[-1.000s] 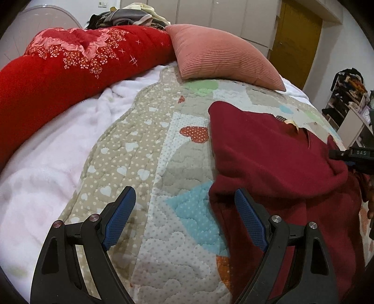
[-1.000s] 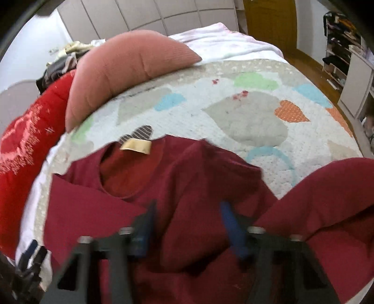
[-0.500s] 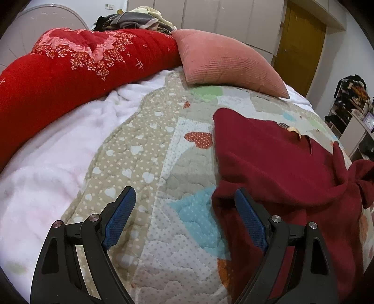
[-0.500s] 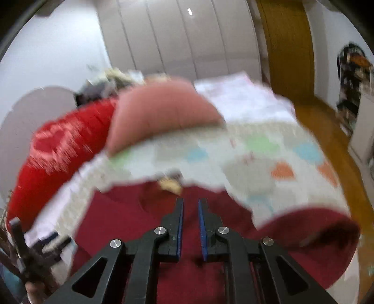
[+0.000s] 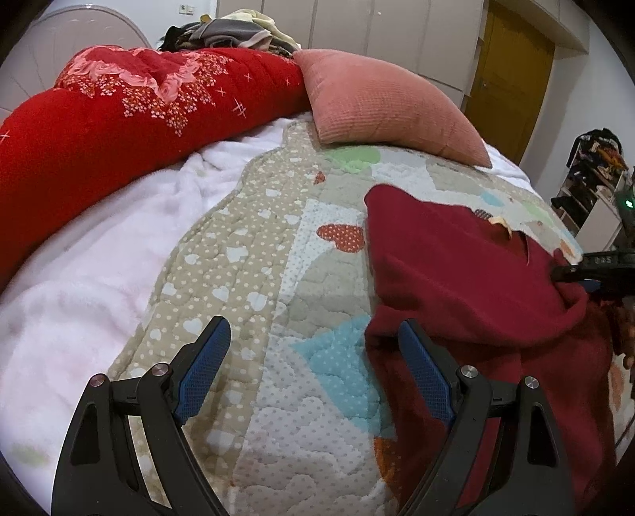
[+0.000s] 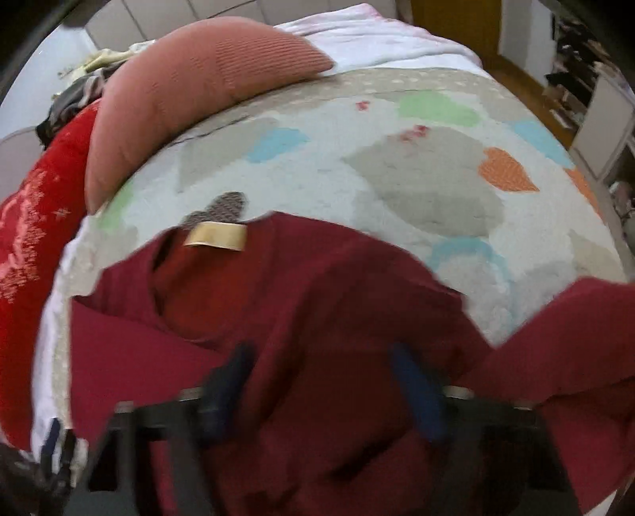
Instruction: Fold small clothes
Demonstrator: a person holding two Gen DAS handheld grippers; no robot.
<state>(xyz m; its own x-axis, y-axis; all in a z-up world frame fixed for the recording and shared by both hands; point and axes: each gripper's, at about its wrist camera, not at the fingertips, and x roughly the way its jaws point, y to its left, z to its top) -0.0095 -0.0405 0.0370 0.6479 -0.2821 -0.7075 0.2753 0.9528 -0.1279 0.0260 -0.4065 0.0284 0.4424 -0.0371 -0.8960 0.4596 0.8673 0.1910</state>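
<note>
A dark red top (image 6: 317, 325) lies spread on a quilt (image 5: 246, 285) that covers the bed, its neck opening and tan label (image 6: 216, 236) toward the pillows. The quilt is stitched in puffy curves and patched with dotted hearts in blue, green, orange and grey. Beyond it lie a ribbed pink cushion (image 5: 381, 103) and a long red bolster (image 5: 119, 107) with a pale flower print; a fluffy white blanket (image 5: 79, 254) shows beside the quilt. A heap of clothes (image 5: 234, 29) sits behind the bolster.

The left gripper (image 5: 313, 373) hangs with its blue-padded jaws spread wide over the quilt at the top's edge, nothing between them; one pad sits just at the cloth's border. The right gripper (image 6: 325, 381), blurred in its own view, has just been opening its jaws; they stand apart over a raised fold of the soft, fleecy cloth, which lies between them, the pads not visibly pressing it.

Only the left wrist view shows the wardrobe doors, the yellow-brown door (image 5: 508, 75) and a cluttered shelf (image 5: 591, 174). Only the right wrist view shows the label flat on and a loose sleeve (image 6: 563, 349) rising at the right.
</note>
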